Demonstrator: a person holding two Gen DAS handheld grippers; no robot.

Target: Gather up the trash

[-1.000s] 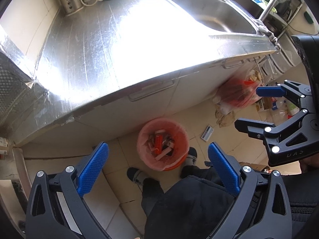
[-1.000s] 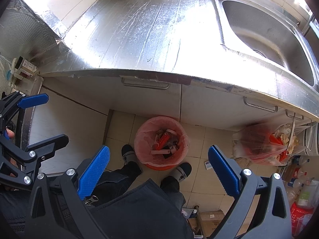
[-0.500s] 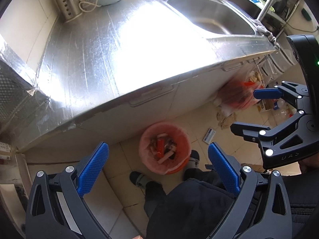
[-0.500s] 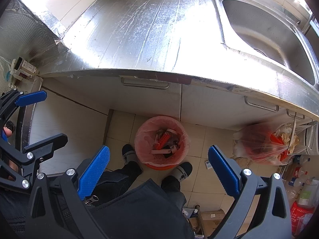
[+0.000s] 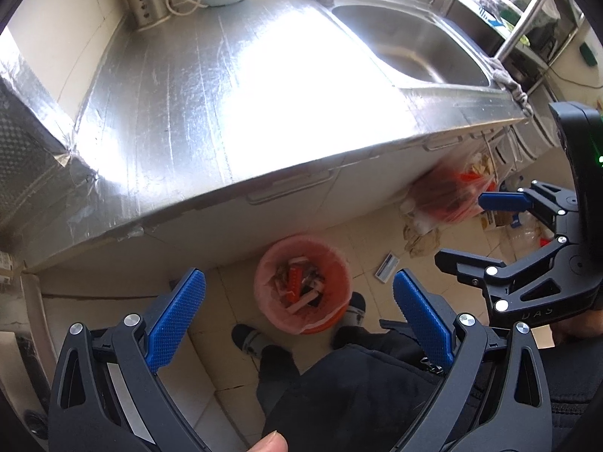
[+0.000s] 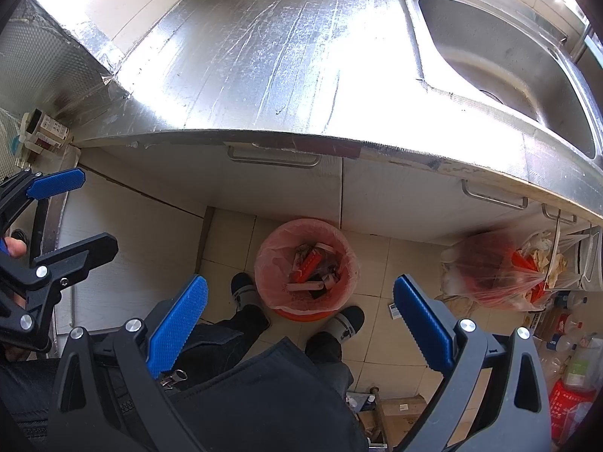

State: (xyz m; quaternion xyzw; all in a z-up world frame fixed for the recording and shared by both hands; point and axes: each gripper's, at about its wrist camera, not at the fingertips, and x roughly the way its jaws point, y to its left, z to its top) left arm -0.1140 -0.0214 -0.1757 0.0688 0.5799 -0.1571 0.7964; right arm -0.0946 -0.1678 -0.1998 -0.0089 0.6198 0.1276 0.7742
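Trash bin between spread fingers.

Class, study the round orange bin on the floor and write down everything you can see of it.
The orange bin is round, looks like plastic, and stands upright on the tiled floor just in front of the cabinet doors under the steel counter. A thin translucent pinkish liner is folded over its rim. Inside lies mixed rubbish, among it a red packet and pale wrappers. The person's feet stand close on either side; whether they touch it cannot be told. Neither gripper touches it.
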